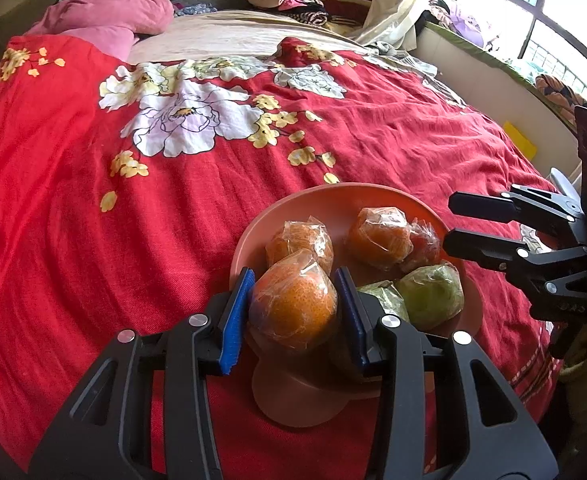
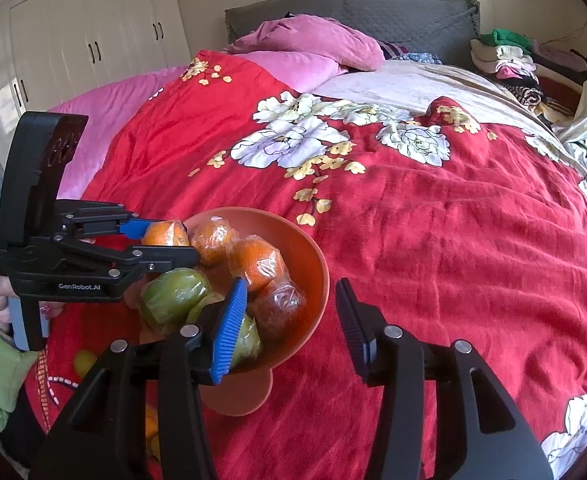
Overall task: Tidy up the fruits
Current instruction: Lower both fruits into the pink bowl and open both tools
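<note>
Left tongs (image 1: pixel 293 292) grip a wrapped orange (image 1: pixel 293 300) above the bowl (image 1: pixel 333 196), apparently for placing; right tongs (image 2: pixel 291 308), beside the bowl, stand empty and apart.

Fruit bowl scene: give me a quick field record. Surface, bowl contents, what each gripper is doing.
surface: red floral bedspread
bowl: orange footed bowl, standing on the bedspread
contents: plastic-wrapped fruit: orange ones, two green ones, one reddish
left gripper: jaws shut on a wrapped orange above the bowl's near rim
right gripper: jaws open, nothing between them; one finger over the bowl, the other outside its rim
</note>
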A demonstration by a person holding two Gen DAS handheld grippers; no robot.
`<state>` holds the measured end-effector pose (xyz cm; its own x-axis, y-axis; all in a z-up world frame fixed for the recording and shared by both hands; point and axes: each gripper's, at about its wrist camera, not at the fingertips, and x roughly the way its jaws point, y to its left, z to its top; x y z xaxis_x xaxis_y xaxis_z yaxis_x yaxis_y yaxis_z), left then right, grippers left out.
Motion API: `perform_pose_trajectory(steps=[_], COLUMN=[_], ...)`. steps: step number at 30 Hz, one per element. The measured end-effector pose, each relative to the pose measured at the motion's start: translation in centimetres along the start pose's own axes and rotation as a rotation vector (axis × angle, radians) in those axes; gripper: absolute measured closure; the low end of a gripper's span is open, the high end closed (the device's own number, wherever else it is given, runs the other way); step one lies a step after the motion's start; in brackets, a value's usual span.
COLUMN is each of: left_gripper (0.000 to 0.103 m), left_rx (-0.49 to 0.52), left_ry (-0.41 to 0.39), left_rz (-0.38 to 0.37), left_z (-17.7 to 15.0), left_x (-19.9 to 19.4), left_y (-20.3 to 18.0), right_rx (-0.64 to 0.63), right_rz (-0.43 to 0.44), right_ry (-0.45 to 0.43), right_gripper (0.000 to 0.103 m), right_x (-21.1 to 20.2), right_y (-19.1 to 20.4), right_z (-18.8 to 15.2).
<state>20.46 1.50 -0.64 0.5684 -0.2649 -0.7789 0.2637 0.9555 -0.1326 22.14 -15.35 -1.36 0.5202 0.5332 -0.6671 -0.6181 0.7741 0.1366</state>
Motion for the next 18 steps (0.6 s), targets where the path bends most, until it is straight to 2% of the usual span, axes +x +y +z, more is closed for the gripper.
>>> perform_pose_trajectory(steps=[3,5,13,18], left_gripper=[0.069,0.065,0.065,0.058], left_rx=[0.002,-0.001,-0.012,-0.016], left_ry=[-0.001,-0.011,-0.027,-0.044], left_rz=[0.002,0.001,0.008,0.018], left_z=[0.0,0.0,0.6,0.7], left_x=[0.0,-0.2,-0.7,-1.4], left_y=[0.0,0.0,0.4,0.3], right_rx=[0.001,0.001,0.007,0.011], right_rz=[0.002,0.003,0.0,0.001], right_ry=[-0.003,-0.007,-0.017,-0.025], right_gripper=[0.056,0.053,0.047,0.042], right_x=[-0.1,-0.3,-0.8,-1.0], right_y=[0.1,0.1,0.1,0.1], right_z=[0.0,-0.1,-0.3,-0.3])
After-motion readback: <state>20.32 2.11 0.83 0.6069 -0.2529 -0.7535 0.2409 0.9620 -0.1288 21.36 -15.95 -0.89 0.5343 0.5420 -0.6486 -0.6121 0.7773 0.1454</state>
